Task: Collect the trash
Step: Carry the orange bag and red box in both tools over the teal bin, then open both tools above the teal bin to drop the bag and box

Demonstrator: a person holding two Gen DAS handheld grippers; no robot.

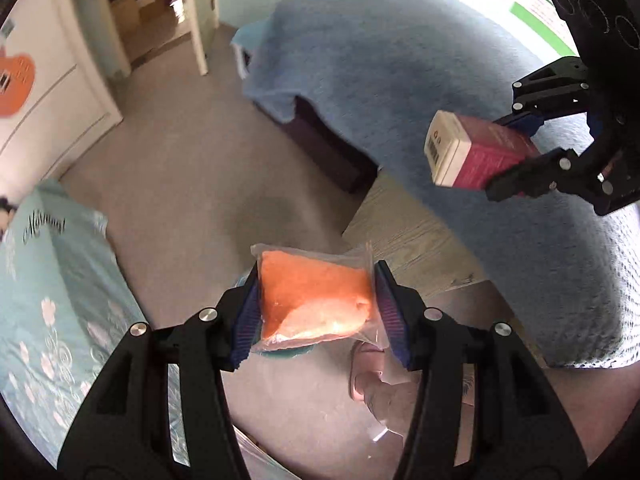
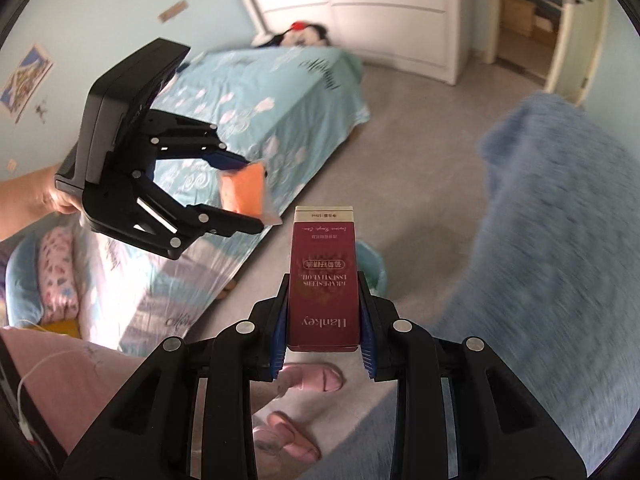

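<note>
Squarely between left claw (image 1: 316, 304) pads: packet (image 1: 316, 304) (orange)

Two grippers are in view: the left gripper (image 1: 316, 308) and the right gripper (image 2: 323, 312). There is one orange packet (image 1: 316, 300), one maroon box (image 2: 323, 280), two beds and one plush toy (image 2: 304, 34).

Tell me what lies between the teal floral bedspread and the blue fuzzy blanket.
In the right wrist view, bare grey floor separates the teal floral bedspread from the blue fuzzy blanket; nearer the camera, a light-blue bin stands there.
</note>
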